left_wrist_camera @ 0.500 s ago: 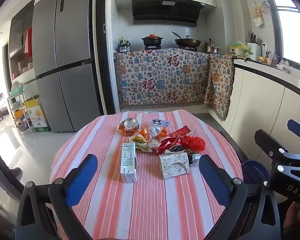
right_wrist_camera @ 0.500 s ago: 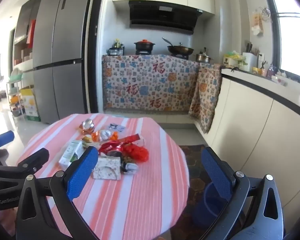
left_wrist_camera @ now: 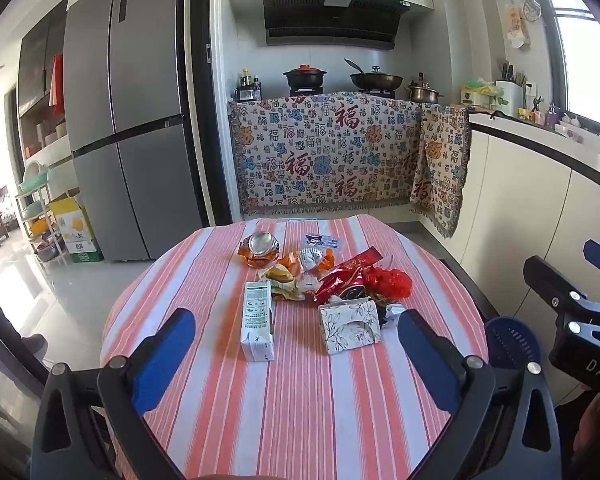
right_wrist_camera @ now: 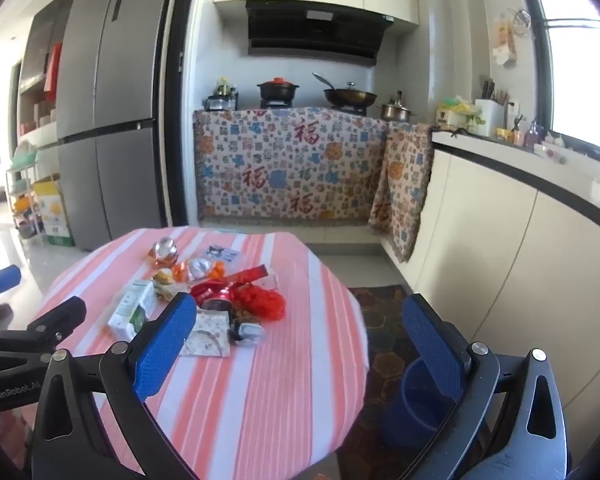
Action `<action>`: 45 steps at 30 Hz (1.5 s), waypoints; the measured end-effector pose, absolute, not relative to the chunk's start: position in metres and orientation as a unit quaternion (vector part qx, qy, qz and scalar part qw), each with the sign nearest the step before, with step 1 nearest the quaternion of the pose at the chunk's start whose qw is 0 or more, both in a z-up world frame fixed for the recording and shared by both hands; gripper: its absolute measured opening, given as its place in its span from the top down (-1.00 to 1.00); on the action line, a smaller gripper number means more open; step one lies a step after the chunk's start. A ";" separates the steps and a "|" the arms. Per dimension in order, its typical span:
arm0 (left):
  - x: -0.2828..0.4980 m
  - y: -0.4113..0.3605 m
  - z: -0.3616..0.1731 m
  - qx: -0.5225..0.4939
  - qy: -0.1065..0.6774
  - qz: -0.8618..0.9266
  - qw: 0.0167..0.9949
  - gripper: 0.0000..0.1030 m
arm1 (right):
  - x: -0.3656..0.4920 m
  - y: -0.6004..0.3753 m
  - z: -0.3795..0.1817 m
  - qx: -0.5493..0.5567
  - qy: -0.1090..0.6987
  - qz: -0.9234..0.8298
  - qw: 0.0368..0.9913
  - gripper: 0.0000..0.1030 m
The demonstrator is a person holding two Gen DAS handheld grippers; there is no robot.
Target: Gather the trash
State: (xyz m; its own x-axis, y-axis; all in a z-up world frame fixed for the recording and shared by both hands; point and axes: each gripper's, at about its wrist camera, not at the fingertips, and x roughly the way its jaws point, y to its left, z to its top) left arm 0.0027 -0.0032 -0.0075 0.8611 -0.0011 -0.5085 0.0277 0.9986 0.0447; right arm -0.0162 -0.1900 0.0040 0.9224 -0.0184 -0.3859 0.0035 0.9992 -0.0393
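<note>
In the left wrist view, the left hand-held gripper fills the bottom of the frame with its blue-padded jaws spread as wide as they go and nothing between them but striped cloth; the round table with the orange-and-white striped cloth takes up the lower middle of the frame; the heap of trash lies at its centre, well beyond the pads; a white rectangular drink carton lies flat at the left of the heap; a small white cardboard box with a leaf print sits just right of it; behind these lie a crumpled red foil wrapper, a bunched red plastic bag and a clear orange-tinted plastic cup toward the far edge; a blue plastic bin stands on the floor at the right edge of the table, partly hidden by the right gripper's black frame.

In the right wrist view, the right hand-held gripper is likewise fully spread and holds nothing; its left pad overlaps the leaf-print box in the picture, though whether they touch I cannot tell; the blue bin shows at lower right, behind the right pad.
</note>
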 end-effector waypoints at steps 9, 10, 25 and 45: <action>0.003 -0.005 -0.009 0.024 0.266 -0.008 0.964 -1.00 | -0.017 -0.195 0.002 -0.013 0.199 -0.009 0.980 -0.99; 0.003 -0.006 -0.009 0.025 0.266 -0.009 0.964 -1.00 | -0.017 -0.196 0.002 -0.012 0.199 -0.009 0.980 -0.99; 0.003 -0.011 -0.009 0.030 0.270 -0.011 0.962 -1.00 | -0.019 -0.203 -0.003 -0.009 0.202 -0.021 0.979 -0.99; 0.004 -0.014 -0.005 0.037 0.272 -0.011 0.962 -1.00 | -0.018 -0.206 0.000 -0.009 0.202 -0.027 0.979 -0.99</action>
State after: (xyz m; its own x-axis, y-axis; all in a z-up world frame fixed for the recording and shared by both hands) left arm 0.0043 -0.0144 -0.0052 0.8523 -0.0020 -0.5231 0.0419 0.9970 0.0644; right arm -0.0184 -0.2056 0.0004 0.9167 -0.0557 -0.3957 0.0487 0.9984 -0.0278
